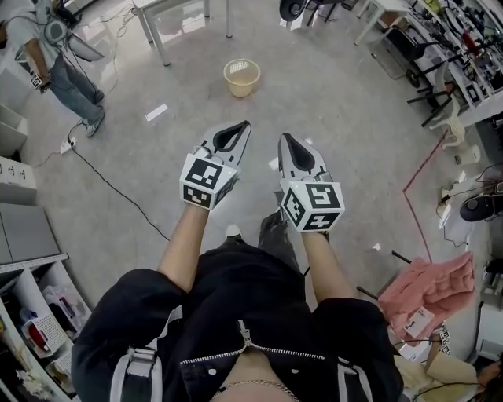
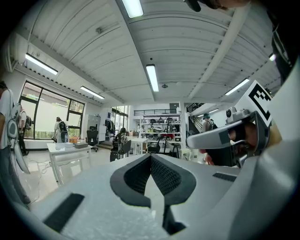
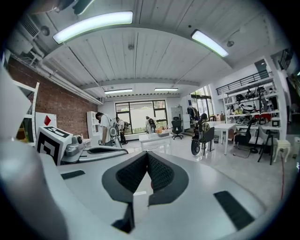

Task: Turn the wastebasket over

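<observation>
A cream, slotted wastebasket (image 1: 242,77) stands upright on the grey floor, mouth up, well ahead of me. Both grippers are held side by side at about waist height, far short of it. My left gripper (image 1: 245,124) is shut with nothing between its jaws; in its own view the left gripper (image 2: 151,156) has its dark pads meeting. My right gripper (image 1: 282,137) is shut and empty too, and the right gripper (image 3: 147,153) shows its pads closed tip to tip. The wastebasket shows in neither gripper view.
A person (image 1: 59,59) stands at the far left by a floor cable (image 1: 110,184). A white table (image 1: 169,20) stands beyond the basket. Desks and chairs (image 1: 440,63) crowd the right. A pink cloth (image 1: 432,286) lies at right; shelves (image 1: 31,314) stand at left.
</observation>
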Demonstrator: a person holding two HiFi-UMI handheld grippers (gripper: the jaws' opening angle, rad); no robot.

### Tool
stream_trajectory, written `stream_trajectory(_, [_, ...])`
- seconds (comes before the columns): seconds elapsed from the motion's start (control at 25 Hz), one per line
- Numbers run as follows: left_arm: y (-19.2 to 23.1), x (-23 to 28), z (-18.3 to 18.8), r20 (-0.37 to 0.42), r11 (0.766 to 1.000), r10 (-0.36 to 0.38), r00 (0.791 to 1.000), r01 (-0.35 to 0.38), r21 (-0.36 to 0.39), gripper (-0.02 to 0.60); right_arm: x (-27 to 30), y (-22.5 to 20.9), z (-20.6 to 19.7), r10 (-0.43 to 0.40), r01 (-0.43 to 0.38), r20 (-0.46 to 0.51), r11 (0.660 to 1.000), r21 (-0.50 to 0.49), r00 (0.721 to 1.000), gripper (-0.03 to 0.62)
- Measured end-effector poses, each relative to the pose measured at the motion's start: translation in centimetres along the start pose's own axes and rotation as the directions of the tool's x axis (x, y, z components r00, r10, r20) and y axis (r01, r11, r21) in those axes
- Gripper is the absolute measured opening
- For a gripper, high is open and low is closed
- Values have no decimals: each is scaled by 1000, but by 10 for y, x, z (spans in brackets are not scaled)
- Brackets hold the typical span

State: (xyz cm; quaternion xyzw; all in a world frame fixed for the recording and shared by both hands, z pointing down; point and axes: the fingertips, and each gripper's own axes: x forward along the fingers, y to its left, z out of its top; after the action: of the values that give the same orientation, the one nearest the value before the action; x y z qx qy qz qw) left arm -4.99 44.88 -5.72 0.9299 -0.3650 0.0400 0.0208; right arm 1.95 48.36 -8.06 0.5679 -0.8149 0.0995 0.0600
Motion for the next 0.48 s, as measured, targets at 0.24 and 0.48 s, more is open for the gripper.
stream_trajectory(0.24, [-8, 0, -3, -3, 1000, -2, 1000, 2, 4, 5, -6, -2, -4, 3, -3, 1, 1000, 1, 1000, 11])
stream_trajectory(0.48, [-10, 0, -2, -2, 1000, 3, 1000, -3, 7, 5, -9, -5, -6, 3, -3, 5, 1000, 14, 1000, 11])
